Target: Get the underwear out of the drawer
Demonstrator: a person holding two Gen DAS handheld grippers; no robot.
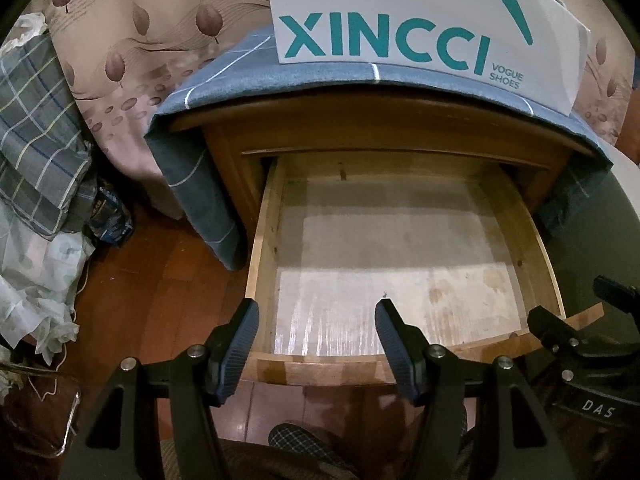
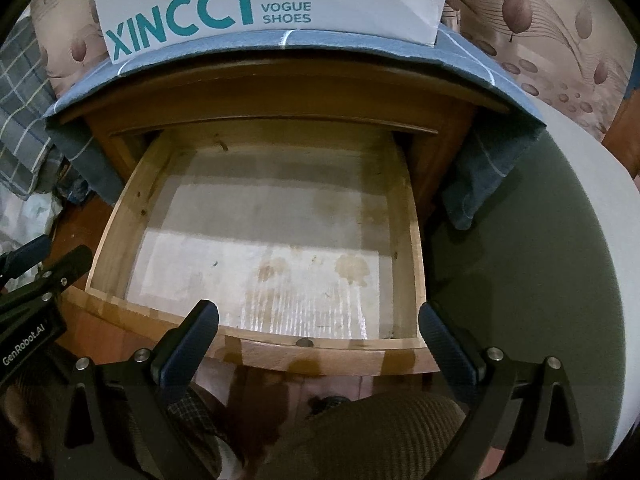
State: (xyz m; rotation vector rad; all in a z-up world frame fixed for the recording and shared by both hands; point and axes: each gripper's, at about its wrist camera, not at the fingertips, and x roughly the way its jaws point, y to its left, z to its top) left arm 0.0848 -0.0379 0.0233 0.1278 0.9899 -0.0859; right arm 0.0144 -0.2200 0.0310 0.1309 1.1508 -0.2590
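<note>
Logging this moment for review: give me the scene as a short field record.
drawer: pulled open, wooden, stained liner on its floor
underwear: none visible in the drawer
left gripper: open, holding nothing, over the drawer's front edge
right gripper: open, holding nothing, over the drawer's front edge
nightstand top: blue checked cloth with a white XINCCI shoe box on it
floor: reddish wood
</note>
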